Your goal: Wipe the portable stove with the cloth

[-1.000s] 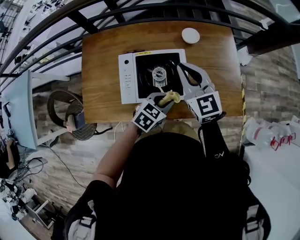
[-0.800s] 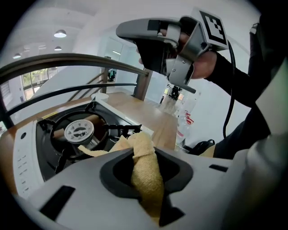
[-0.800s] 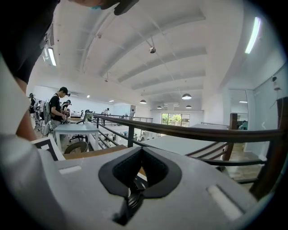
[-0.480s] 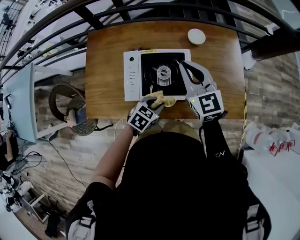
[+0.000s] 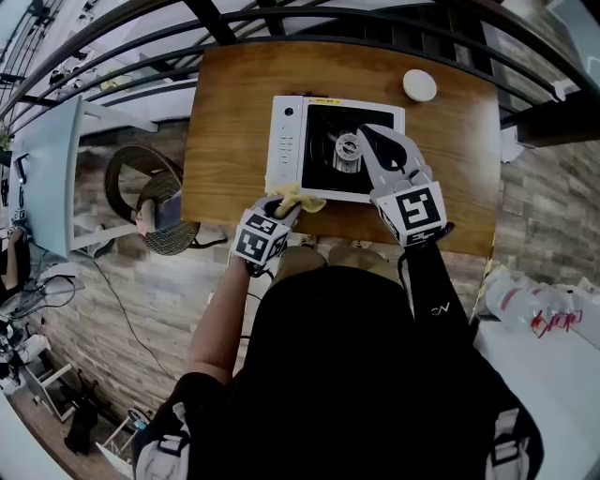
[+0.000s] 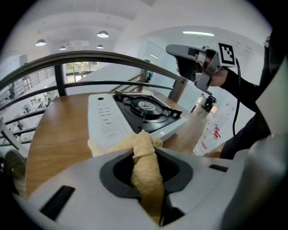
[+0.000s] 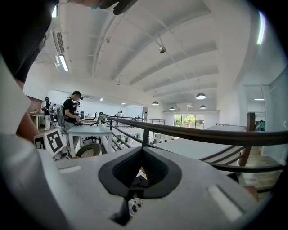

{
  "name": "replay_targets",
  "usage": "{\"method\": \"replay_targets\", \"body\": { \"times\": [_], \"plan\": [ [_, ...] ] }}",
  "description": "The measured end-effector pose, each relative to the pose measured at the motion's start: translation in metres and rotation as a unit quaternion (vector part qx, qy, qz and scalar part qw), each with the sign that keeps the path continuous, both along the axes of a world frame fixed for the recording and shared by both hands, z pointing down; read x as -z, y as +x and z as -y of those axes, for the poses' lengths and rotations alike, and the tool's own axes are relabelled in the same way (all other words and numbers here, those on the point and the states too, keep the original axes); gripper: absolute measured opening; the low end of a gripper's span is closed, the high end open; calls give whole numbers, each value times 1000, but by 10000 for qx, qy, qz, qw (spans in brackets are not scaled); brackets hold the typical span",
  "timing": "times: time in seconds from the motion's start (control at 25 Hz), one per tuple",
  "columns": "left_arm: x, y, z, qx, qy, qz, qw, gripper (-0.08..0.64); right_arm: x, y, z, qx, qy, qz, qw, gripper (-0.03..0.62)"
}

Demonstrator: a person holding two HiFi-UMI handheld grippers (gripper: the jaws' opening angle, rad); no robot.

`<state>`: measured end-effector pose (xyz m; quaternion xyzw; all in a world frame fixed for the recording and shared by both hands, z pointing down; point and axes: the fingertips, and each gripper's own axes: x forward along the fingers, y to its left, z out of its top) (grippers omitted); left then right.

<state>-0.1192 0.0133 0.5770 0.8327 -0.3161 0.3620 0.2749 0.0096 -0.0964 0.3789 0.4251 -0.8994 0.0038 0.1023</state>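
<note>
The portable stove is white with a black burner well and lies on the wooden table. My left gripper is shut on a yellow cloth, which rests on the stove's front edge near the control panel. In the left gripper view the cloth hangs bunched between the jaws, with the stove just ahead. My right gripper hovers over the burner with its jaws shut and nothing in them. The right gripper view looks out over the railing and does not show the stove.
A small white round disc lies at the table's far right corner. A black railing runs along the far side of the table. A round chair stands at the left. A plastic bottle sits to the right of the table.
My left gripper has slid the cloth leftwards along the stove's front, from near the burner well to the control-panel corner. The right gripper stays above the burner.
</note>
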Motion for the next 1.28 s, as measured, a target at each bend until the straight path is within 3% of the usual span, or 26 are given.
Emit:
{"method": "replay_targets", "body": {
  "times": [0.28, 0.44, 0.68, 0.84, 1.04, 1.16, 1.28],
  "plan": [
    [1, -61, 17, 879, 14, 349, 9955, 81, 2, -12, 0, 117, 19, -74, 9999, 0],
    [9, -49, 22, 709, 187, 294, 9969, 81, 4, -11, 1, 97, 56, -70, 9999, 0],
    [46, -22, 52, 860, 617, -196, 9942, 81, 5, -1, 2, -52, 75, -66, 9999, 0],
    [95, 2, 85, 962, 1512, -540, 9823, 81, 6, 7, 3, -135, 57, -64, 9999, 0],
    [153, 25, 119, 1038, 2663, -712, 9556, 81, 9, 15, 4, -288, 48, -135, 9995, 0],
    [179, 41, 134, 908, 3105, -773, 9431, 81, 16, 19, 8, -407, 205, -97, 9989, 0],
    [195, 55, 148, 832, 3278, -873, 9370, 81, 23, 24, 13, -540, 349, -37, 9979, 0]
  ]
}}
